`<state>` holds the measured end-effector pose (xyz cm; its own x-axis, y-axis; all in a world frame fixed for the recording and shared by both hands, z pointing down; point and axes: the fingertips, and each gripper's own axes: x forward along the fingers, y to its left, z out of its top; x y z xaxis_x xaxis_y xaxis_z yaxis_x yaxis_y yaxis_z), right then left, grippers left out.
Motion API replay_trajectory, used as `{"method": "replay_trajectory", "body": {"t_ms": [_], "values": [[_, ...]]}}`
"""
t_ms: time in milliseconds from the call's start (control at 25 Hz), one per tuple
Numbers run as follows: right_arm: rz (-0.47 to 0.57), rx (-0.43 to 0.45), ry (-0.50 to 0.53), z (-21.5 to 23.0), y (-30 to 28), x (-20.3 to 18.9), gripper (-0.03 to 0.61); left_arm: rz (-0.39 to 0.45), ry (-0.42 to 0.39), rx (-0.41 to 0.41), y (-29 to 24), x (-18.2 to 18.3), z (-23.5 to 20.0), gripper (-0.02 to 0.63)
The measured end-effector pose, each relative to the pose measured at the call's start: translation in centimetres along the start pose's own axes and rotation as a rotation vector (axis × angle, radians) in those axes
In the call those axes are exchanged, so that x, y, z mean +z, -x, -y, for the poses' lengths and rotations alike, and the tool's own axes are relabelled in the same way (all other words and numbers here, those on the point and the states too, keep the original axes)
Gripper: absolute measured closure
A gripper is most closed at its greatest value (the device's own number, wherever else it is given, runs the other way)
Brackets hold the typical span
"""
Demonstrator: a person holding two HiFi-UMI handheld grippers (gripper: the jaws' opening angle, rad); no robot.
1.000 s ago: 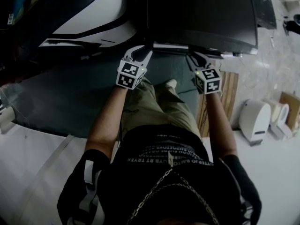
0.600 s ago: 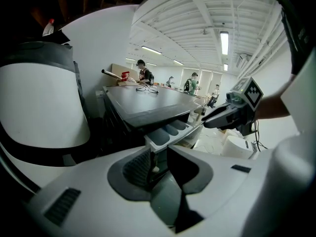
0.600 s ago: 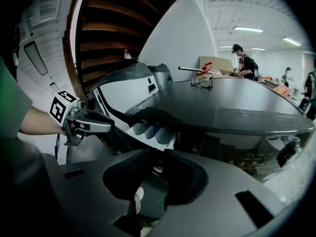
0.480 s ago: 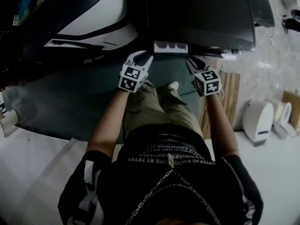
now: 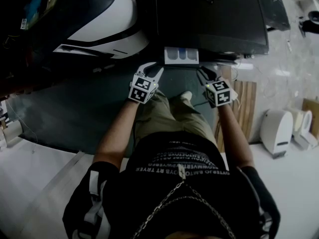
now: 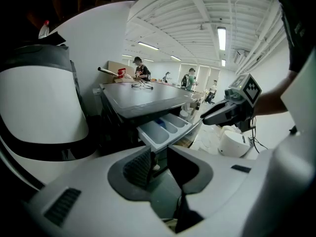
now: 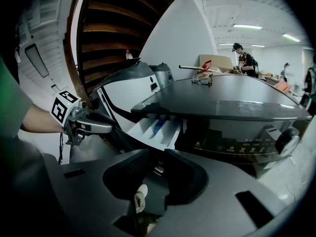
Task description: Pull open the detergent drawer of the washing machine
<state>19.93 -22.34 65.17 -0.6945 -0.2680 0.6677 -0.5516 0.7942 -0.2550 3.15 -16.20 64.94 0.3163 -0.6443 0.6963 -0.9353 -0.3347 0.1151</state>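
Head view: the washing machine point(image 5: 214, 14) stands ahead of me. Its detergent drawer point(image 5: 181, 56) already projects from the upper left of the front panel, with pale compartments and one blue insert exposed.

1. Position of the drawer. It lies straight ahead of both tools and between them. The left hand-held gripper point(image 5: 153, 68) sits just beside the drawer's left front corner. The right hand-held gripper point(image 5: 206, 73) sits just beside its right front corner. Neither appears to touch it.
2. Axis. The drawer's long axis runs out of the machine toward me. I judge that any further pull must follow that line, straight back, without a sideways load.
3. Nearer tool. I cannot rank them with confidence. The left gripper view shows the drawer directly above its jaws, so I would treat the left as the better aligned.
4. Jaw state. Left gripper view: jaws parted by a narrow gap, with nothing between them. Right gripper view: jaws parted somewhat wider, gripping nothing. A small pale object shows low in that gap; I cannot identify it.

Limits of visibility. The drawer's front face and handle recess are not visible in any view. The drawer's rear is hidden inside the machine, so I cannot read the remaining travel. All frames are dark around the machine front.
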Motion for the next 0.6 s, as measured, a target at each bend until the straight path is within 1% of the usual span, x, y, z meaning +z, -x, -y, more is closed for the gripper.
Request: {"method": "replay_trajectory", "body": {"t_ms": [240, 600], "values": [[-0.002, 0.011, -0.018, -0.4, 0.5, -0.7, 0.500, -0.001, 0.012, -0.001, 0.4, -0.5, 0.6, 0.514], [-0.027, 0.031, -0.021, -1.3, 1.6, -2.2, 0.500, -0.035, -0.001, -0.019, 1.4, -1.8, 2.1, 0.514]]}}
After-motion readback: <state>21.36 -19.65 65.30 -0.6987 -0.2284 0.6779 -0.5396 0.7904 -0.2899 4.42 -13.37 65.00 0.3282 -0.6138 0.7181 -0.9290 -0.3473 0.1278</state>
